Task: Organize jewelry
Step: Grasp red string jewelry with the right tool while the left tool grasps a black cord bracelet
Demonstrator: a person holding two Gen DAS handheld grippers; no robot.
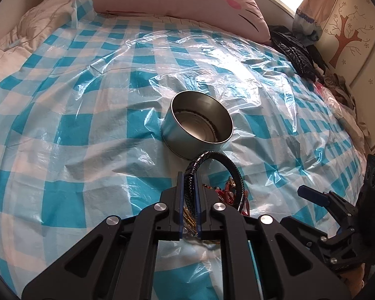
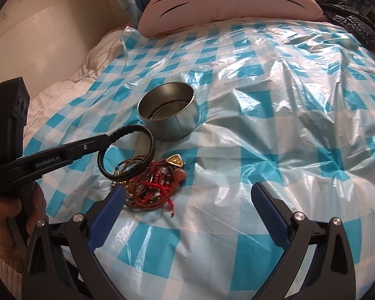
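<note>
The left tongs (image 2: 110, 138) are clamped on a black bracelet (image 2: 127, 150), held just above the jewelry pile (image 2: 152, 182) on the bed (image 2: 262, 137); the right tongs (image 2: 187, 200) stand wide open and empty. The step in hand looks like the transfer: next, carry the bracelet over the tin (image 2: 168, 110) just beyond and let go.

Black grippers (image 2: 187, 200) with blue ribbed fingers (image 2: 107, 215), silver screws, white knit sleeve (image 2: 5, 270)
</note>
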